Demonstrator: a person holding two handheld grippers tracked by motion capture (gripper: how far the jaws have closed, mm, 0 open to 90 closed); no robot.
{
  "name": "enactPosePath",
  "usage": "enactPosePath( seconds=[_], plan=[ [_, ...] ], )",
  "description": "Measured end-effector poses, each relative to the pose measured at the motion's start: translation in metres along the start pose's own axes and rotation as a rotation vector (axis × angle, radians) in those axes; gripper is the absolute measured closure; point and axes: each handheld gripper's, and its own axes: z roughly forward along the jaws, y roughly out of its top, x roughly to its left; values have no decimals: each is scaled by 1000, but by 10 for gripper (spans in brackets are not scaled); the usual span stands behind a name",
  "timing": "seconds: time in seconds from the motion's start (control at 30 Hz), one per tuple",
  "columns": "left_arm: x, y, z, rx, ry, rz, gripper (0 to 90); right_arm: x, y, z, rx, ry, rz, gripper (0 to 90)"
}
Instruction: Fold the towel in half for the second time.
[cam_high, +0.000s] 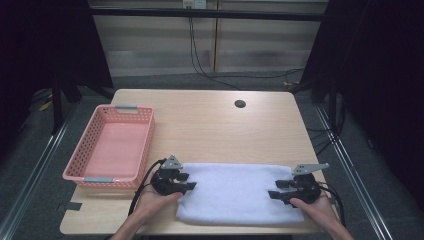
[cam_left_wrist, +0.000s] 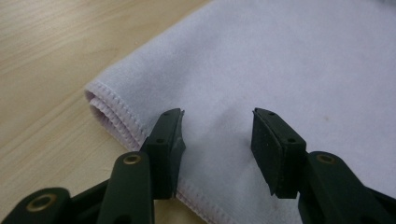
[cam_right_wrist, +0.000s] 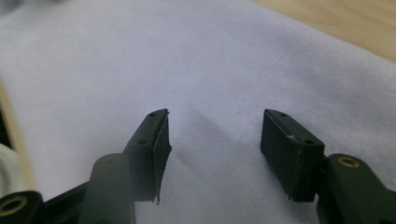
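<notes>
- A white towel (cam_high: 239, 192), folded into a long flat band, lies along the near edge of the wooden counter (cam_high: 215, 125), its long side running left to right.
- The left tool (cam_high: 186, 182) sits at the towel's left end, held in the person's left hand (cam_high: 155, 200); its jaws stand apart over the cloth with nothing pinched between them.
- In the left gripper view, the stitched, layered edge of the towel (cam_left_wrist: 280, 70) runs just beside one jaw, with bare counter (cam_left_wrist: 51, 56) beyond it.
- The right tool (cam_high: 276, 190) is at the towel's right end, in the right hand (cam_high: 315, 209), jaws likewise spread and not pressing on the fabric.
- In the right gripper view, the towel (cam_right_wrist: 187, 70) lies under the jaws, a soft crease between them.
- A pink slotted basket (cam_high: 80, 162) rests on the counter's left side, near the left tool but apart from the towel.
</notes>
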Motion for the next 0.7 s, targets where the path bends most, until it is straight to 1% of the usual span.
enactPosePath(
  seconds=[0.03, 0.07, 0.1, 0.13, 0.17, 0.2, 0.23, 0.27, 0.3, 0.33, 0.37, 0.4, 0.43, 0.47, 0.5, 0.57, 0.6, 0.63, 0.67, 0.7],
  plan=[
    [1, -1, 3, -1, -5, 4, 527, 0, 1, 2, 7, -21, -10, 428],
    [1, 0, 3, 3, -9, 11, 527, 0, 2, 4, 17, -10, -9, 426],
    [1, 0, 4, 2, -7, 8, 528, -1, 2, 4, 18, -13, -5, 463],
    [3, 1, 5, -3, -16, 3, 534, -3, 2, 4, 18, -17, -4, 477],
    [4, 1, 6, -6, -16, -9, 536, -4, 1, 4, 13, -14, -12, 488],
    [4, 2, 7, -11, -20, -13, 539, -5, -1, 3, 7, -16, -8, 509],
    [3, 3, 9, -16, -15, -11, 539, -7, -1, 3, 3, -13, -5, 518],
    [2, 5, 10, -3, -10, 12, 533, -8, -1, 2, 8, -18, -5, 552],
    [2, 8, 12, 6, -14, 26, 530, -9, -2, 1, 5, -35, -20, 578],
    [3, 10, 13, 9, -17, 16, 527, -11, -2, 0, 4, -37, -19, 579],
    [4, 11, 16, -2, -15, 4, 525, -13, -2, -1, 1, -47, -14, 580],
    [3, 11, 18, -20, -23, -5, 524, -16, -3, -2, -3, -73, -18, 578],
    [3, 12, 20, -24, -18, -7, 524, -19, -3, -3, -4, -84, -24, 580],
    [2, 14, 22, -17, -18, -1, 518, -23, -3, -5, -4, -89, -20, 590],
    [0, 16, 23, -11, -19, 0, 508, -27, -3, -6, -8, -101, -7, 590],
    [-1, 19, 25, -8, -28, -15, 502, -36, -2, -8, -16, -95, 15, 586],
    [-1, 20, 25, -7, -29, -13, 487, -37, -2, -8, -20, -94, 13, 555],
    [-1, 20, 24, -4, -35, -16, 491, -36, -2, -9, -19, -88, 21, 509],
    [0, 21, 23, -11, -33, -21, 500, -34, -1, -10, -21, -106, 18, 469],
    [1, 21, 21, -12, -39, -22, 500, -30, -2, -13, -27, -125, 10, 454]
  ],
)
